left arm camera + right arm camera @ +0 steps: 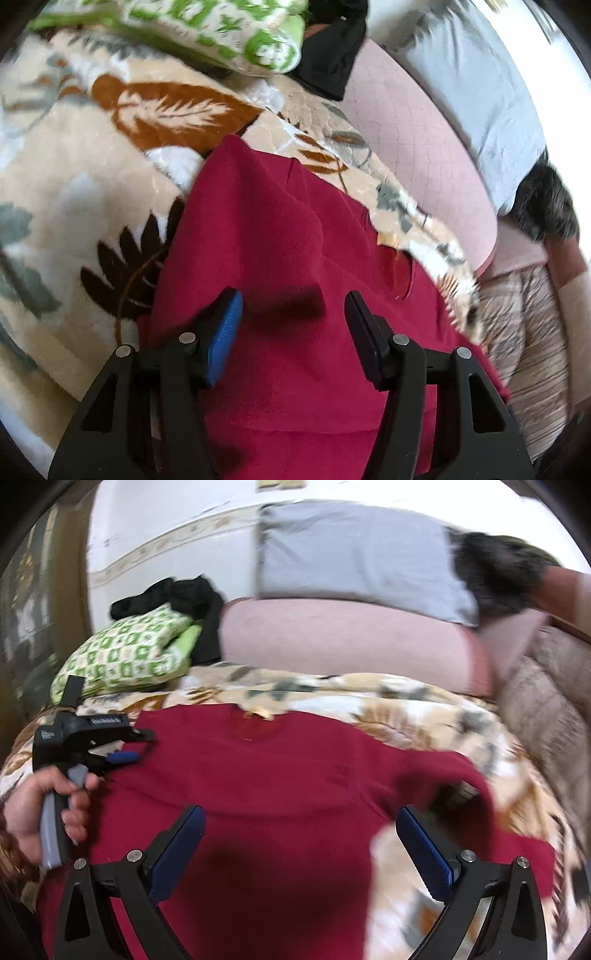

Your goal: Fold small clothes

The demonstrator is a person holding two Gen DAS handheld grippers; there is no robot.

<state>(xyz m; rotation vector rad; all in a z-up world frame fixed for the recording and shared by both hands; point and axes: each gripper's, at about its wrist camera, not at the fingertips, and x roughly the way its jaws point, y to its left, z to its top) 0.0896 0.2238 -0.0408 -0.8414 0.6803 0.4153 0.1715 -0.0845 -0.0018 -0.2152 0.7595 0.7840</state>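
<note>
Red sweater (258, 775) lies flat on the leaf-print blanket (424, 716), neckline toward the pillows, length running away from both grippers. Left gripper (293, 306) and right gripper (301, 823) hang spread, pinching nothing. Only the right view shows the hand (40, 808).

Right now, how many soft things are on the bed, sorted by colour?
Red: 1, the sweater
Green and white: 1, the patterned pillow
Black: 1, the bundle of clothes
Grey: 1, the pillow
Pink: 1, the cushion
Cream with leaves: 1, the blanket
Total: 6
</note>
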